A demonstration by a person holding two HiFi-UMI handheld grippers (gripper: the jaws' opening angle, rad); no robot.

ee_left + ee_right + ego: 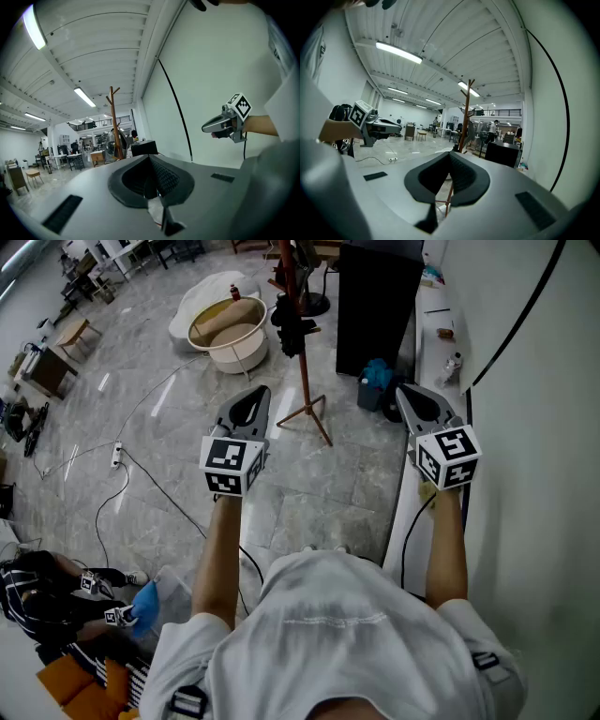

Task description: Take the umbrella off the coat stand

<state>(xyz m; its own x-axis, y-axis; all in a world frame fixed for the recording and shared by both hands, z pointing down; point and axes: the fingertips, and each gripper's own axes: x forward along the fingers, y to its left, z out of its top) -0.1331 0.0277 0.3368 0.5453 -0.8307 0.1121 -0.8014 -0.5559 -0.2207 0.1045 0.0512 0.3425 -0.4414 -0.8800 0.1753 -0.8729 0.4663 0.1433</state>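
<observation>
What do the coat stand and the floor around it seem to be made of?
Coat stand: probably wood. It is reddish-brown with a smooth finish and branching pegs, though painted metal is possible.
Floor: polished stone or stone-look tile. It is grey with pale veins, and joint lines and bright reflections show on it.

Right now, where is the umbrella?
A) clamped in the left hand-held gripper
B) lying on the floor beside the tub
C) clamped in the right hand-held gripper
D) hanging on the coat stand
D: the dark umbrella hangs on the coat stand, well ahead of the left hand-held gripper and the right hand-held gripper, both with jaws together on nothing.
</observation>
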